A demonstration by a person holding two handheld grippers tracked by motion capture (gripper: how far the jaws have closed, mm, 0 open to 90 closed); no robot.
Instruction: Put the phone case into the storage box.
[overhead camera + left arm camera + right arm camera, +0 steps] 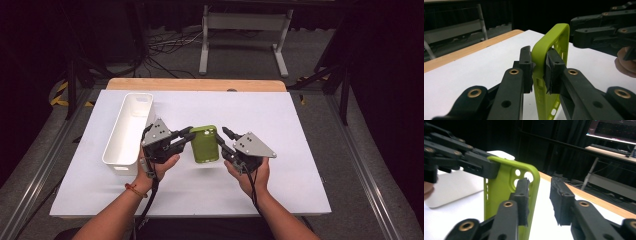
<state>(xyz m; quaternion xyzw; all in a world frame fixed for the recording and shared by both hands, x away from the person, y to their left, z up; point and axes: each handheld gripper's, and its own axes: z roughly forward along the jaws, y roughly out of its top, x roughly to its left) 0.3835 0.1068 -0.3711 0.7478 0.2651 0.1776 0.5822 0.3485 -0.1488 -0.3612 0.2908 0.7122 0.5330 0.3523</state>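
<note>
Our left tool [540,67] clamps the green case [205,144] above the bench [280,120]; our right tool [540,202] gapes, gripping nothing. One thin-rim grip: we risk it twisting free and dropping.

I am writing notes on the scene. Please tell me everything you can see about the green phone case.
The green phone case is lime green, looks like soft plastic or rubber, with rounded corners, camera holes and small side cutouts. It is empty and held above the white table. The left gripper is shut on one side wall. The right gripper has its jaws open around the opposite edge, one pad against the case.
</note>
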